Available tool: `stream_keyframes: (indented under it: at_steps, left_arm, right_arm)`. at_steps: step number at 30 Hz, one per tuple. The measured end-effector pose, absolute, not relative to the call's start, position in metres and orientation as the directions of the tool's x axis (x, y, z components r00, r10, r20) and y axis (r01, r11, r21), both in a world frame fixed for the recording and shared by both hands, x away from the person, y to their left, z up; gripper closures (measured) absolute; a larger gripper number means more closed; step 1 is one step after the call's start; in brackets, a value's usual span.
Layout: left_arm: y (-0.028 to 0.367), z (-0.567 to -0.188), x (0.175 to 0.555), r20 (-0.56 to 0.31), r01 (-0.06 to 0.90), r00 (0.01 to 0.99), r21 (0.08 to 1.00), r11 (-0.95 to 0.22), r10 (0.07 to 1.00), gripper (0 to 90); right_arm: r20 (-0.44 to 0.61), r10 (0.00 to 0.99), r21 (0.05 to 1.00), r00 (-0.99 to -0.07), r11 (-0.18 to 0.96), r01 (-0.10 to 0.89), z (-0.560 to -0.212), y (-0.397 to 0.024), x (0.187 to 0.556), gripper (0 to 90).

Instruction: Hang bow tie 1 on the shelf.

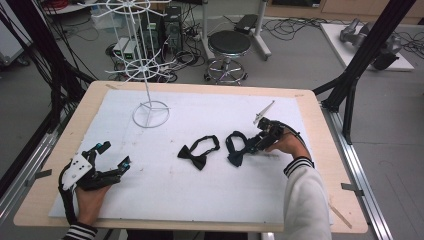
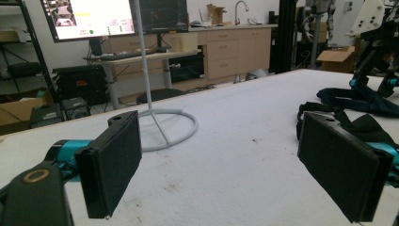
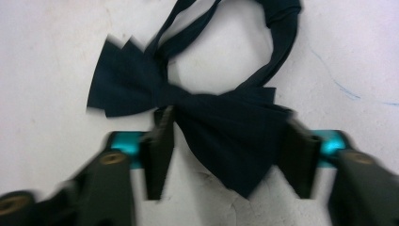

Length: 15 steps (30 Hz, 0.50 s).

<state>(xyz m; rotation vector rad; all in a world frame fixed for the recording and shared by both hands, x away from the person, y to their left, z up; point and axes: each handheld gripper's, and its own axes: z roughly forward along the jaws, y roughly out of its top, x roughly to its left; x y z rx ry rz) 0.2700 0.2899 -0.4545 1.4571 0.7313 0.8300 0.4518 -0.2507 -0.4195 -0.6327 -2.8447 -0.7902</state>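
Legend. The white mat (image 1: 200, 180) is covering the wooden table (image 1: 325, 150), and the white wire display stand (image 1: 150, 107) is standing toward eleven o'clock on it. Two bow ties are lying near the centre: the black bow tie (image 1: 199, 151) is resting untouched at about six o'clock of the mat's middle, and the navy bow tie (image 3: 197, 108) is lying just beside it toward three o'clock, strap looped away from the person. The right gripper (image 3: 226, 160) is straddling one wing of the navy bow tie, one jaw standing at the knot and the other at the wing's outer edge; the jaws are partly closed, and whether the pads are already pinching cloth cannot be told through the blur. The left gripper (image 2: 235, 169) is resting released at eight o'clock on the mat, jaws spread wide on nothing. Risk: a grip on soft folded fabric alone is likely to slip or crumple the wing, and the loose strap may snag while lifting.
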Motion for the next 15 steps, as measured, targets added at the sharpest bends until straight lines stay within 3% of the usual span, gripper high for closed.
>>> stream_keyframes:
  at_steps: [3, 5, 15]
  left_arm:
    - [0.2901, -0.4545, 0.2700, 0.067, -0.037, 0.542, 0.998, -0.055, 0.838, 14.5]
    - [0.2901, -0.4545, 0.2700, 0.065, -0.038, 0.541, 0.998, -0.054, 0.838, 14.6]
    - [0.2899, -0.4546, 0.2700, 0.068, -0.039, 0.541, 0.998, -0.056, 0.838, 14.5]
  right_arm:
    - [0.165, 0.328, 0.482, -0.930, 0.796, 0.366, -0.4149, -0.2505, 0.4493, 79.5]
    - [0.151, 0.311, 0.480, -0.938, 0.807, 0.345, -0.4128, -0.2498, 0.4477, 85.7]
    - [0.160, 0.297, 0.472, -0.941, 0.814, 0.337, -0.4111, -0.2460, 0.4454, 86.5]
